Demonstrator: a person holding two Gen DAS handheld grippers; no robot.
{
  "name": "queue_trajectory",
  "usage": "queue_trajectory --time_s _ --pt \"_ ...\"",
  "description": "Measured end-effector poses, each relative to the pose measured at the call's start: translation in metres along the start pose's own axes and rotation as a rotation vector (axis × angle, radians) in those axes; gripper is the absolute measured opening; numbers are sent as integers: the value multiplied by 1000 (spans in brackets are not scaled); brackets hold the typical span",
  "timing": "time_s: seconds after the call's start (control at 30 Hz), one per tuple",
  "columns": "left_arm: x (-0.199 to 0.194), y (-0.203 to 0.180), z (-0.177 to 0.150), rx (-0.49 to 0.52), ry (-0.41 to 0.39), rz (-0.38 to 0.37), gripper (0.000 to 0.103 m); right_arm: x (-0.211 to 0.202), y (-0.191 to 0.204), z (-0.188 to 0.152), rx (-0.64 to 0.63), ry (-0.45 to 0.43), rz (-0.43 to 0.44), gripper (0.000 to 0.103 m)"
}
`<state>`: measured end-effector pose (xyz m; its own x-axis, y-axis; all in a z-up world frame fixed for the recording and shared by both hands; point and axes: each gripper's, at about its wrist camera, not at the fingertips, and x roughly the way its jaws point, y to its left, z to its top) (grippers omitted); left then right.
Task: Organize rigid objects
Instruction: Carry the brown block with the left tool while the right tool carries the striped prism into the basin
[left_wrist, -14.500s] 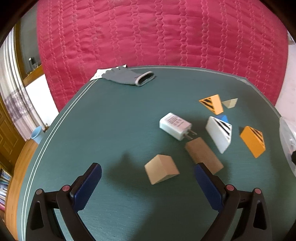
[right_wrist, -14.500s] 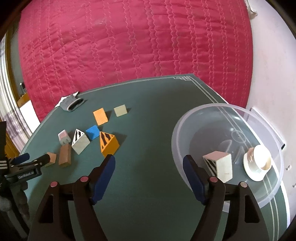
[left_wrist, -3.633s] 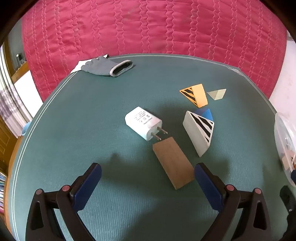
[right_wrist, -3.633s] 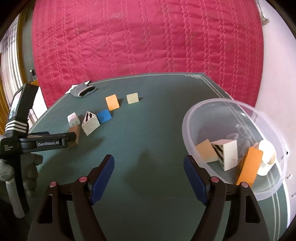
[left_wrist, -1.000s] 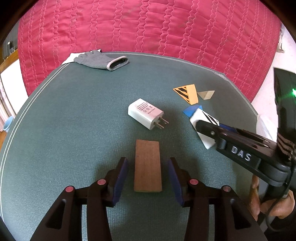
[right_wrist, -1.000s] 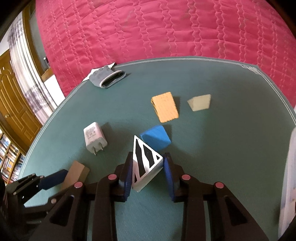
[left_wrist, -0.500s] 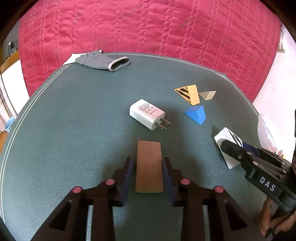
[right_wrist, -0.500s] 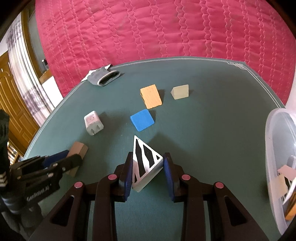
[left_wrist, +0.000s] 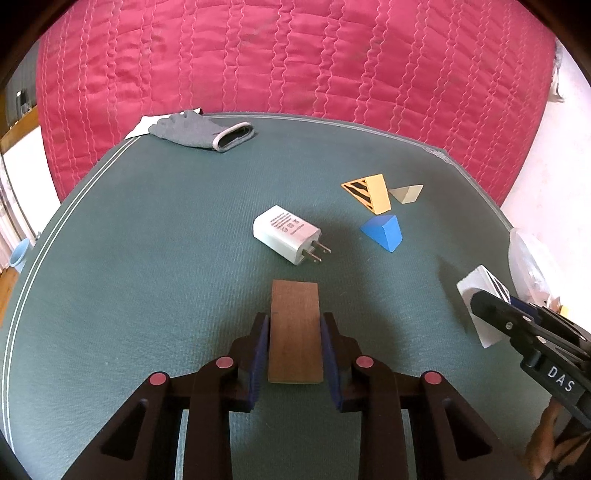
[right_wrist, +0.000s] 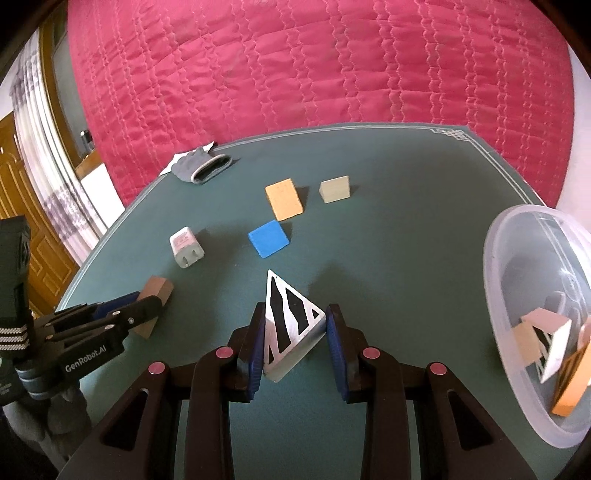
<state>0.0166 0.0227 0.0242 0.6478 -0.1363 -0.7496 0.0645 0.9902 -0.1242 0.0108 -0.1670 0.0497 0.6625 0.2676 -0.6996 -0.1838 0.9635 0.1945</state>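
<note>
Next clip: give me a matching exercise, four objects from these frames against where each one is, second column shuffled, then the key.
Objects:
1. brown block
2. striped white wedge
3. glove
4. charger

Places:
A. lying loose on the table, prongs pointing toward the brown block
B. clamped in the right tool
C. at the table's far edge, next to a white paper
D. clamped in the left tool

Pairs: 1-D, 2-B, 3-C, 4-A
</note>
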Motion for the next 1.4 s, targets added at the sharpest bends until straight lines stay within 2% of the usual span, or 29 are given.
queue_trajectory --time_s 0.67,1.4 --pt "-11 -18 -1 32 -12 13 29 -36 -38 3 79 -82 -42 32" --pt "-12 -58 4 102 -14 12 29 -75 -108 -4 180 -148 -166 32"
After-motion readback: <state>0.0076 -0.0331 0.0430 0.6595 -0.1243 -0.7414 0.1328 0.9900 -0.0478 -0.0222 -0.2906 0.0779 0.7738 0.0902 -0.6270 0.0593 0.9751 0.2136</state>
